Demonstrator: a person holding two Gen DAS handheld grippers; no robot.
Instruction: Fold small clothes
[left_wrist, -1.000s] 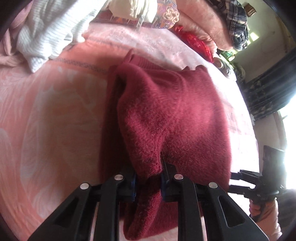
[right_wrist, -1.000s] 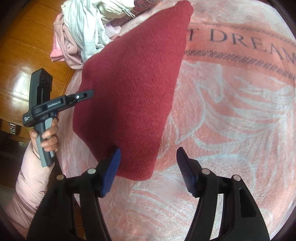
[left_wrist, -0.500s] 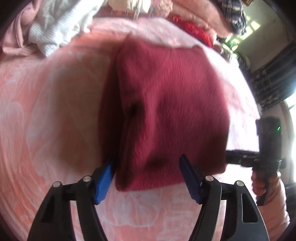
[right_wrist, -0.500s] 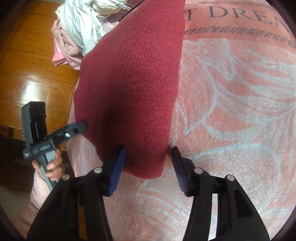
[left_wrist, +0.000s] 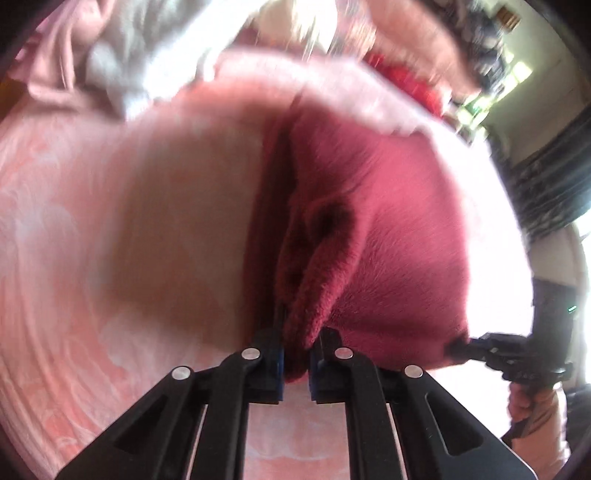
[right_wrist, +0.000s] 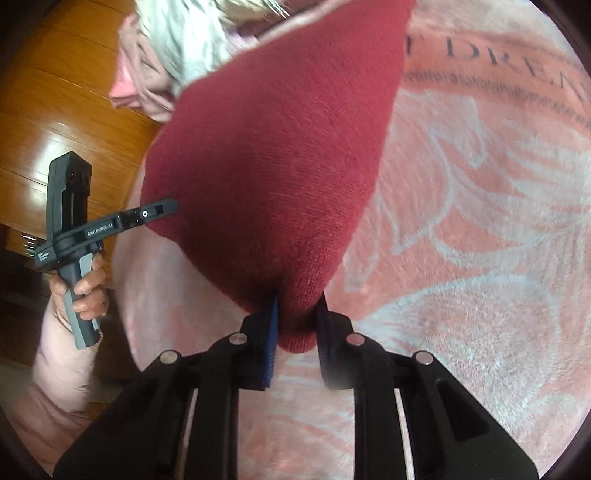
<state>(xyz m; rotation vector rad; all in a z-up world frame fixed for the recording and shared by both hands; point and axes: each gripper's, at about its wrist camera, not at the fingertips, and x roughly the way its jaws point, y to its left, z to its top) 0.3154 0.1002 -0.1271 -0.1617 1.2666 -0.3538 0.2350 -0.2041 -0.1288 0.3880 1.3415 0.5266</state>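
Lying on a pink floral blanket (right_wrist: 480, 229), a maroon knit garment (right_wrist: 280, 155) is clamped at two near corners: left gripper (left_wrist: 296, 363) jaws and right gripper (right_wrist: 295, 332) jaws have just closed on it. Only the right wrist view shows wooden floor (right_wrist: 55, 122); the left view, a blurred clothes pile (left_wrist: 122, 62).

Home bedrm: pink blanket (right_wrist: 480, 229) on bed, clothes pile (left_wrist: 122, 62), wood floor (right_wrist: 55, 110).

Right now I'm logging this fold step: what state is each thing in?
left gripper: jaws just closed, shut on the near edge of the maroon knit.
right gripper: jaws just closed, pinching the knit's near corner.
maroon knit: folded, lying on the blanket, bunched at the left grip.
pink blanket: spread flat.
clothes pile: unfolded, heaped.
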